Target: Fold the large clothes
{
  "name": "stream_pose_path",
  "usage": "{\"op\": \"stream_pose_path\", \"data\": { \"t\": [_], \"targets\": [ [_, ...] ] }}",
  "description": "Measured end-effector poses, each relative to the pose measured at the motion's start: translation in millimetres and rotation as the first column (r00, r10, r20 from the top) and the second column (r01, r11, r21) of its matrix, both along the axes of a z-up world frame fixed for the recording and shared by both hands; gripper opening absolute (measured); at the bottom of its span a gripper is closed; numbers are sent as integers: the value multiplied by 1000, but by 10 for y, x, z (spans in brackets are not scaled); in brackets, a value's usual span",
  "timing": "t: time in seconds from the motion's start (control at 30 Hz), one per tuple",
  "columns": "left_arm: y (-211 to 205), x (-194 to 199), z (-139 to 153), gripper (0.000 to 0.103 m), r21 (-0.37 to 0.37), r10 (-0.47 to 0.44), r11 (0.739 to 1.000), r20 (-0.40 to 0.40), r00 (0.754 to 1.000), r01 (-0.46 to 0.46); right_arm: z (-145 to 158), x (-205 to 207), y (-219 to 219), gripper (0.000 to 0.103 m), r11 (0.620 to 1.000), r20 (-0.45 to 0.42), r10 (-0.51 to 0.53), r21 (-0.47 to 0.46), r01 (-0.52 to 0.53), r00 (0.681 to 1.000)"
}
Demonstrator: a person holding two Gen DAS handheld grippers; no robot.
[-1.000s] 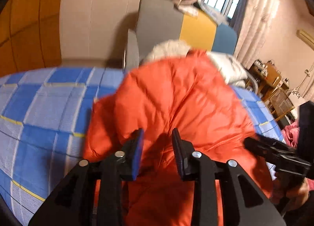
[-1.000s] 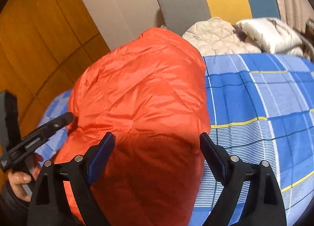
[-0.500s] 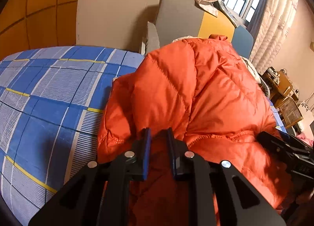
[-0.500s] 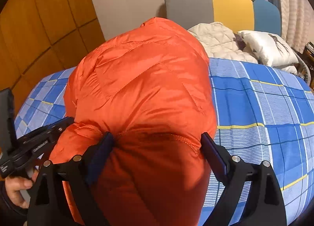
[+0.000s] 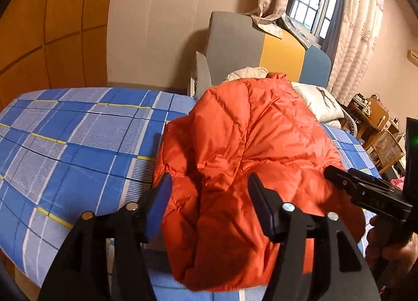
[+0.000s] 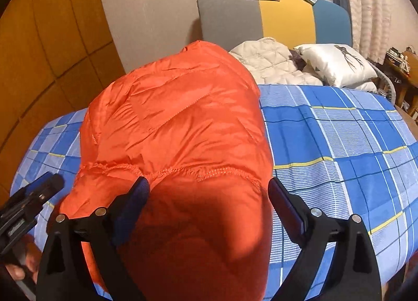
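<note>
Both tongs gape over orange jacket [image 5: 243, 144]; bedspread [image 6: 339, 139]

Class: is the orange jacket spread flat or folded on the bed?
Folded: the orange jacket lies doubled into a compact puffy bundle on the bed.

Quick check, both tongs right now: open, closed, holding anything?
Left tongs: open, over the orange jacket, gripping nothing.
Right tongs: open wide, straddling the jacket's near end, not clamped.

Warm dim light, fisheye-bowed edges, soft focus
</note>
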State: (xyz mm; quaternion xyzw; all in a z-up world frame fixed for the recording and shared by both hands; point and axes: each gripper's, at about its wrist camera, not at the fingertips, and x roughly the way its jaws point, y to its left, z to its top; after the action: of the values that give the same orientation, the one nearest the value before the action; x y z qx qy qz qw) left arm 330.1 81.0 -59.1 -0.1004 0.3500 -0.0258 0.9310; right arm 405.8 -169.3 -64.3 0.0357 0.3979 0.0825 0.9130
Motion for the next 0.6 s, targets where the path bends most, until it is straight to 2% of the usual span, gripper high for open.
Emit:
{"op": "stream_pose_path", "data": {
  "t": [0.07,0.13,0.23,0.47,0.6],
  "targets": [
    [13,-99,47,71,13,13,1000,12,1000,-13,28,-62,1,94,1000,7,-14,-1,14,1000],
    [13,-216,101,74,19,20,1000,25,999,-20,61,-144,20,94,1000,20,-18,-10,19,1000],
    [19,-361,165,83,36,36,999,37,999,-37,107,-263,55,98,999,40,-26,-30,27,999],
    [23,-769,298,97,74,69,995,67,995,-74,193,-617,78,99,996,73,-79,-40,82,994],
    [34,-1044,347,101,98,80,991,86,993,-88,251,-959,108,100,991,98,-121,-35,125,988]
  ]
}}
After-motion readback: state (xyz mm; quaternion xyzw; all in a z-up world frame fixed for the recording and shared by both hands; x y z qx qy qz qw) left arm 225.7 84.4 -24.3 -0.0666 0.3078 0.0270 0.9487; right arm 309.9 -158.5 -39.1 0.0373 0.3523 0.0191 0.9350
